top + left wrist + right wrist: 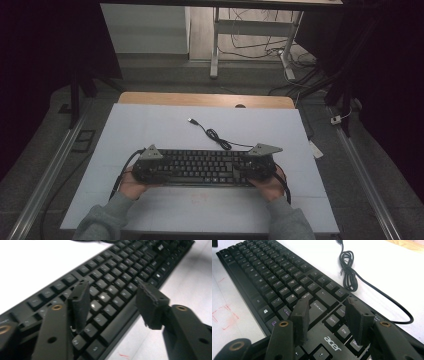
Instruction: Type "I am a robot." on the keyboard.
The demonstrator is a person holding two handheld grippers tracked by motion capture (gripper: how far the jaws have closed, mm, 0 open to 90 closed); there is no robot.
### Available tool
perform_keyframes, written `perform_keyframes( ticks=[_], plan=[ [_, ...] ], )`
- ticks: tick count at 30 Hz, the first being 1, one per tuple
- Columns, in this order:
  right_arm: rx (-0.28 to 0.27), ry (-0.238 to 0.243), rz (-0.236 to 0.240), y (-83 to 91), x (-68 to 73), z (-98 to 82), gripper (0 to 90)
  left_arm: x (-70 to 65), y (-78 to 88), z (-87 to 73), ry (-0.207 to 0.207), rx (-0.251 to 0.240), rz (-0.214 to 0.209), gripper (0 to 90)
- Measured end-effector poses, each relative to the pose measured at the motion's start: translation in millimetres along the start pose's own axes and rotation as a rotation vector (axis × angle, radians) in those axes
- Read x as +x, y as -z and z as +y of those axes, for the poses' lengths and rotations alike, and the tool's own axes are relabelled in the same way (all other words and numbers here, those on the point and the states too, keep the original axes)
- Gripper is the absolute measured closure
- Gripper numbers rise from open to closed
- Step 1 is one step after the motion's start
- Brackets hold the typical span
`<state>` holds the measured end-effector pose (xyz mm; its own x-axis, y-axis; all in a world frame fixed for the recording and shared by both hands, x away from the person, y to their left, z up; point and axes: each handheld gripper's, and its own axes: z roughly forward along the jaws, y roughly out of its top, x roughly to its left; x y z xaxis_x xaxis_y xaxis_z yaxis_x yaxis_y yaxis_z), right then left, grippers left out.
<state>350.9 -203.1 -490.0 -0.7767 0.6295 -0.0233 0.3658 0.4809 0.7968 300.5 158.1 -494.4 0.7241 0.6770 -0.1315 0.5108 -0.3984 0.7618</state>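
Dim room, grey carpet floor [45, 150], white-topped table [150, 125], desk legs [215, 45] beyond.

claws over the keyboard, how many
2: the left claw sits over the keyboard's left end, the right claw over its right end by the Enter key.

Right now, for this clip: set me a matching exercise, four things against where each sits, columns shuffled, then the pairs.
Things:
1. left hand-held gripper
2. right hand-held gripper
3. USB plug
4. coiled cable

Places:
A. loose on the white table, farthest from the person
B. over the keyboard end with the Enter key
C. bunched just behind the keyboard
D. over the keyboard's opposite end, one jaw past its front edge

Pairs: 1-D, 2-B, 3-A, 4-C
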Motion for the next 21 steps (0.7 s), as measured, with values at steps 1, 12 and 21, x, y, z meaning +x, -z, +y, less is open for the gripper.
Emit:
perform_keyframes(
  ticks=[1, 12, 21],
  plan=[
    [0.002, 0.0, -0.001, 0.1, 0.0, 0.0, 54.6, -1.6, -1.5, 0.1, -0.008, 0.006, -0.005, 49.1],
    [0.004, 0.003, -0.001, -0.2, -0.1, 0.0, 54.6, -13.0, -18.1, -1.6, -0.055, 0.064, -0.034, 82.0],
    [0.005, 0.0, -0.003, -0.8, -0.5, -0.7, 54.5, -19.8, -30.9, -3.2, -0.092, 0.12, -0.05, 88.9]
  ],
)
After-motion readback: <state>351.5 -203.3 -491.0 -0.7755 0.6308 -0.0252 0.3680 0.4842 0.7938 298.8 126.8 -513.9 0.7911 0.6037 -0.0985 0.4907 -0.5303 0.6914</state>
